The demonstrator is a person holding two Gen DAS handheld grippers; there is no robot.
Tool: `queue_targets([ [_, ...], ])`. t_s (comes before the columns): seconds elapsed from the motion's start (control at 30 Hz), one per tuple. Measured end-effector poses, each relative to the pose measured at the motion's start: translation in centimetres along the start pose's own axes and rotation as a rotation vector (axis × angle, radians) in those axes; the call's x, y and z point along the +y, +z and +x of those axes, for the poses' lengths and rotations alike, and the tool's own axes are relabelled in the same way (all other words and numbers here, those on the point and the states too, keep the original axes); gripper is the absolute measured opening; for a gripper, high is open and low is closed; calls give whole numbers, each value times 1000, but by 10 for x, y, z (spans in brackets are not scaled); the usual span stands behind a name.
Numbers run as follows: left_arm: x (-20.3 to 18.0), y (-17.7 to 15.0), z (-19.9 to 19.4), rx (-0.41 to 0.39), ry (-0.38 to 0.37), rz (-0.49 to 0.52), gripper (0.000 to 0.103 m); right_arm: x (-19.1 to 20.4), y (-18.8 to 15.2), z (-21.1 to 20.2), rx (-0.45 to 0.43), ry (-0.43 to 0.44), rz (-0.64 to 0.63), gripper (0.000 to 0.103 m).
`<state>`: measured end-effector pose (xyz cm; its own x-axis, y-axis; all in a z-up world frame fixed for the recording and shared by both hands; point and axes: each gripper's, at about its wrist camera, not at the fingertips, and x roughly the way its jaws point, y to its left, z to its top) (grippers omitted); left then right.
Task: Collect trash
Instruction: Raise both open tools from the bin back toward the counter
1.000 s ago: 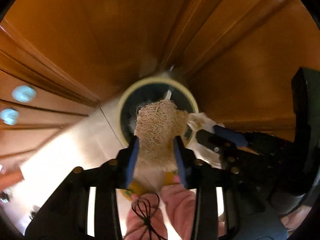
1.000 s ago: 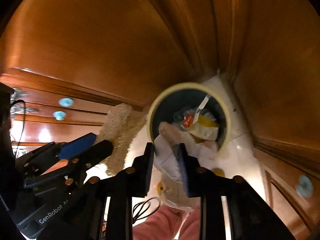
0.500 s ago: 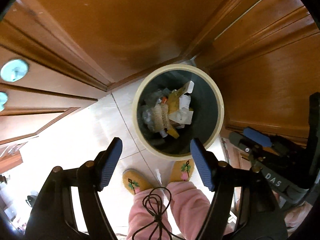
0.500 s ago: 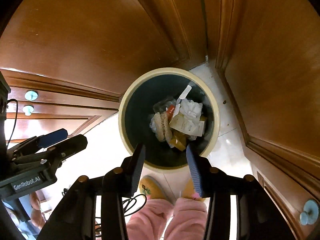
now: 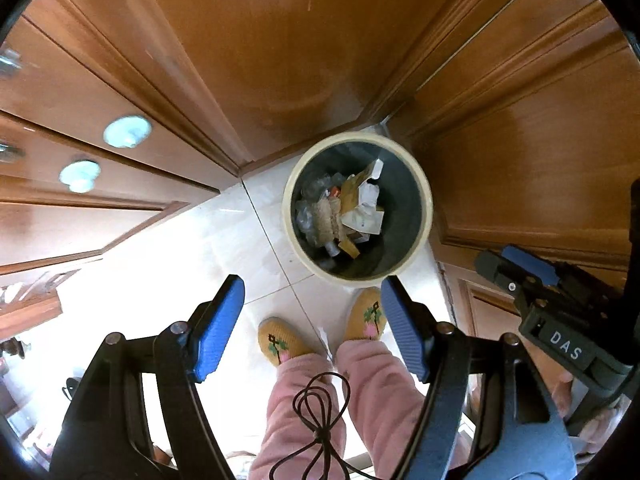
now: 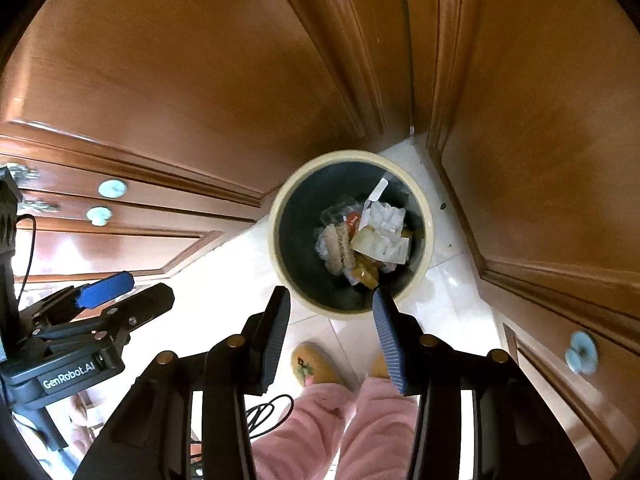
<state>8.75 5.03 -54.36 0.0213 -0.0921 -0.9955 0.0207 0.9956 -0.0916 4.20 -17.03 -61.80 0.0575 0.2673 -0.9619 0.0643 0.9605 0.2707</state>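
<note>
Both tongs are empty right now. The left gripper [image 5: 312, 320] has its blue pads spread wide with nothing between them, just floor and slippers showing through the gap. The right gripper [image 6: 330, 332] is parted too, though narrower, and also has nothing in it. Both point down over the floor.

The trash bin [image 5: 424, 184] is a round one with a cream rim and dark inside, sitting on the pale tile floor [image 5: 180, 260] at the far end, tucked into the corner where the wooden cabinet doors [image 5: 260, 48] meet. The trash is in the bin: a loofah-looking scrubby thing [image 6: 340, 242] on the left side of the pile, crumpled white paper [image 6: 384, 216] on the right, a flat paper packet [image 6: 376, 246] just near of that, plus some clear plastic and yellow bits I can't really make out.

Near side of the bin you get the person's yellow embroidered slippers [image 5: 280, 340] and pink fuzzy trouser legs [image 5: 380, 392], toes almost at the rim. A black cord [image 5: 320, 420] dangles in front of the legs.
</note>
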Motion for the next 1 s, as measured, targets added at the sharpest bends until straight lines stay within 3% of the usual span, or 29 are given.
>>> queue_targets([
  [0.5,-15,-20,-208,-165,-50,119,68,83,-5,-205,-143,11,-47,44],
  [0.87,-12,-6,-345,-388,-75,206,68,145,3,-349,-335,3,-81,50],
  [1.0,-13,10,-387,-456,-84,229,68,161,12,-400,-413,15,-68,58],
])
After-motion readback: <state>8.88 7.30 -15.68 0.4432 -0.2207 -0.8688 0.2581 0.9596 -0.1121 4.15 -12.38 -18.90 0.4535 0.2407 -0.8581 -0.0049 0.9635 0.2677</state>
